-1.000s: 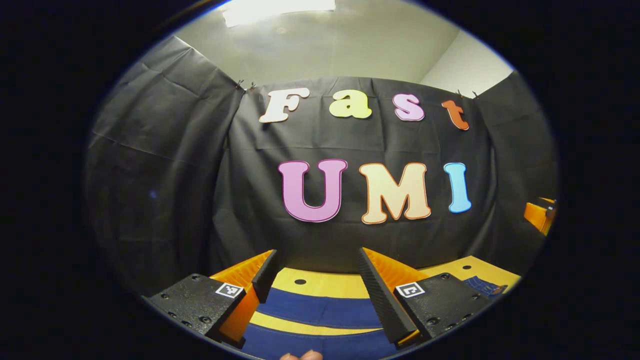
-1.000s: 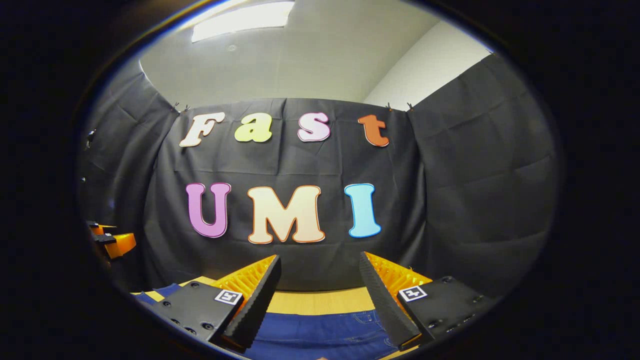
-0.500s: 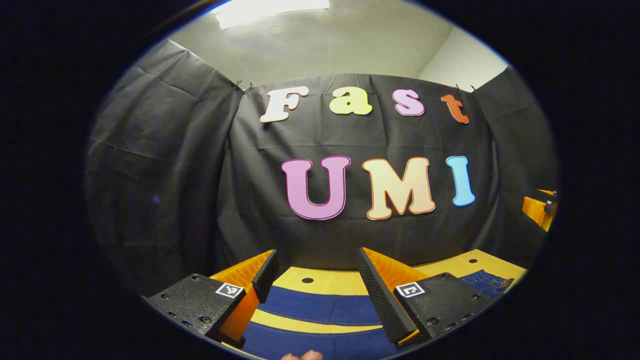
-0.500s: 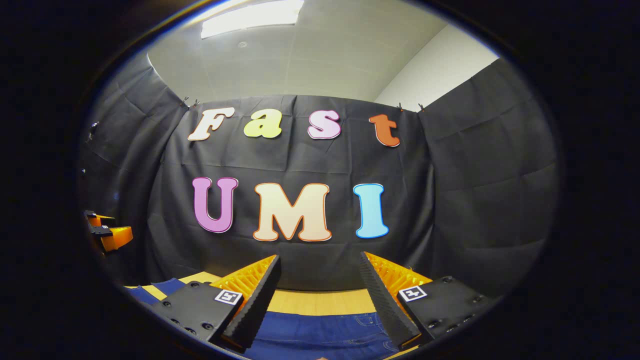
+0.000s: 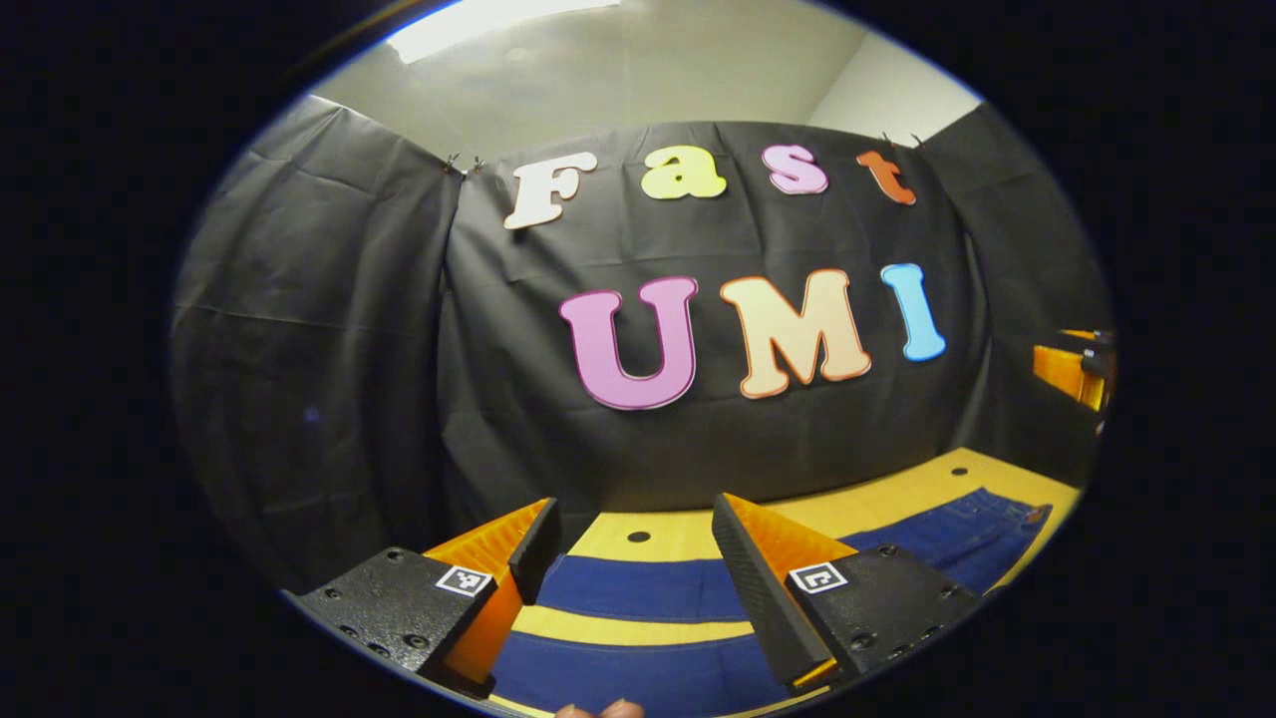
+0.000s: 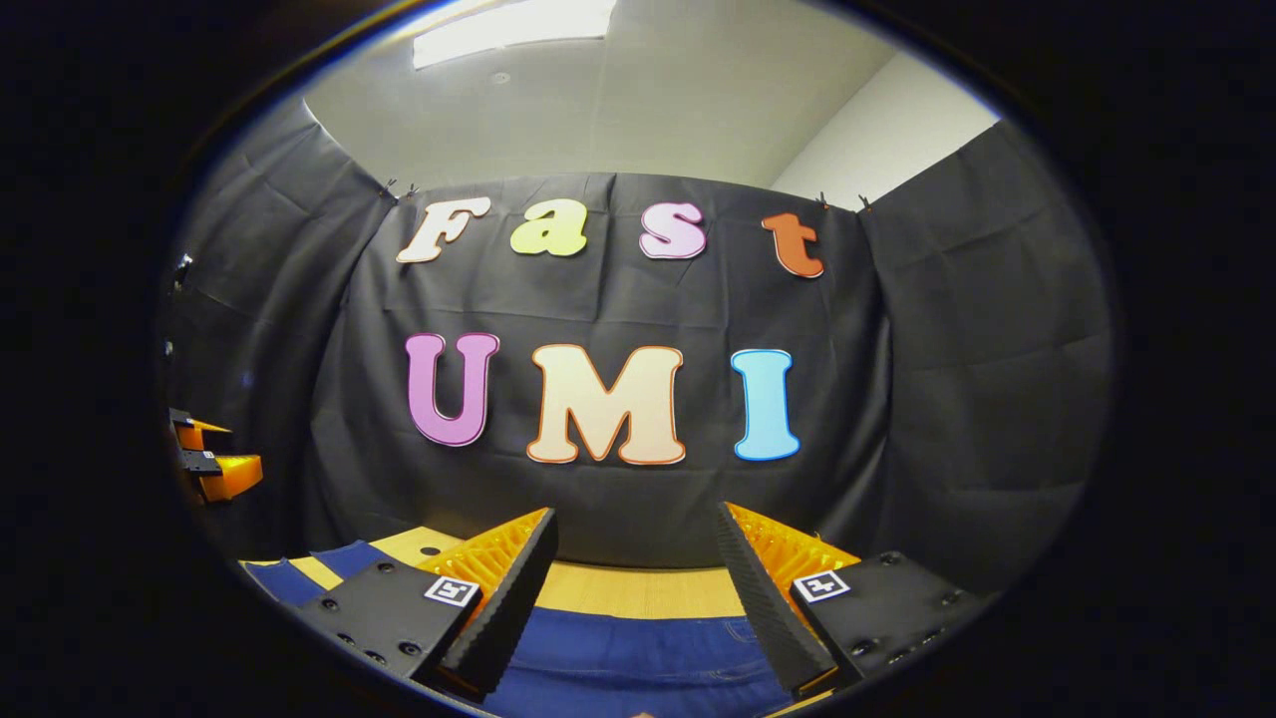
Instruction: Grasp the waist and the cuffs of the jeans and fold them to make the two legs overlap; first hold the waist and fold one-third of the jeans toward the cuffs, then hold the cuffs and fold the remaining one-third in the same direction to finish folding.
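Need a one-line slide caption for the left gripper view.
Open left claw poised over blue jeans laid flat on a yellow table, legs still apart.

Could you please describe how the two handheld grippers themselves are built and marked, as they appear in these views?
The left gripper and the right gripper look alike: two wedge-shaped fingers with ribbed inner faces, each mounted on a black textured block with screw heads. Every block carries a small square black-and-white tag. No cables or sleeves are visible.
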{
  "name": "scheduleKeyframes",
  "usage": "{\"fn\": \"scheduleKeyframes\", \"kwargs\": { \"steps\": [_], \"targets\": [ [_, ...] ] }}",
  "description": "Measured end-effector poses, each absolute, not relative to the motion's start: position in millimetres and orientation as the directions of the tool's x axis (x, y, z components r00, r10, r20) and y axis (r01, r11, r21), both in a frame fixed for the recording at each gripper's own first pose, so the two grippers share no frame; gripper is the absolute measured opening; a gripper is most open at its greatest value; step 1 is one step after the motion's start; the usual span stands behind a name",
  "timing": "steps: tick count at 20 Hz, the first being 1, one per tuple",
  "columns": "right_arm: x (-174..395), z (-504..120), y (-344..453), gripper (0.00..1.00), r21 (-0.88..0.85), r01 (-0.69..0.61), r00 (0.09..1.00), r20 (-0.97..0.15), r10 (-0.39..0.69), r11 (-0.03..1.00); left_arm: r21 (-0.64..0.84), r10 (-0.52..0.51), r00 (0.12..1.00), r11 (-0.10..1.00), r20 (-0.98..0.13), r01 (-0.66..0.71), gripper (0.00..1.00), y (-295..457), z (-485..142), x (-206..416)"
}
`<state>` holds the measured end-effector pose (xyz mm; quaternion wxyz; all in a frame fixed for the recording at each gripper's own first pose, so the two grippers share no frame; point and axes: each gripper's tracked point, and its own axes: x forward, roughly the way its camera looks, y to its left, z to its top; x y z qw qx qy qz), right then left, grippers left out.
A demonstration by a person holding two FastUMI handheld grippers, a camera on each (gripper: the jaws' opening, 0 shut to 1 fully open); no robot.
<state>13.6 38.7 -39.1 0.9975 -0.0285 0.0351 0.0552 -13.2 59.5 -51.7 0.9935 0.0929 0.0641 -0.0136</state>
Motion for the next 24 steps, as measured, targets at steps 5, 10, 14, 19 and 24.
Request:
{"fn": "scheduleKeyframes", "kwargs": {
  "steps": [5, 10, 14, 19, 24],
  "targets": [
    [10, -58, 48, 1.0, -0.054, -0.116, 0.989, -0.1, 0.11, 0.992, 0.369, -0.043, 0.962, 0.918, -0.27, 0.145, 0.95, 93, -100, -36],
    [15, -61, 50, 0.99, -0.075, -0.082, 0.994, -0.08, 0.076, 0.994, 0.467, -0.082, 0.887, 0.826, -0.454, 0.316, 0.95, 118, -173, -59],
    [12, -67, 43, 0.98, -0.101, -0.041, 0.996, -0.082, 0.033, 0.994, 0.542, -0.078, 0.814, 0.709, -0.576, 0.452, 0.95, 144, -220, -76],
    [4, -79, 44, 0.98, -0.132, -0.026, 0.993, -0.118, 0.01, 0.991, 0.541, -0.062, 0.699, 0.586, -0.712, 0.603, 0.95, 169, -284, -105],
    [-1, -91, 45, 0.98, -0.166, -0.023, 0.989, -0.149, -0.002, 0.986, 0.533, -0.017, 0.606, 0.458, -0.795, 0.711, 0.96, 194, -323, -122]
  ]
}}
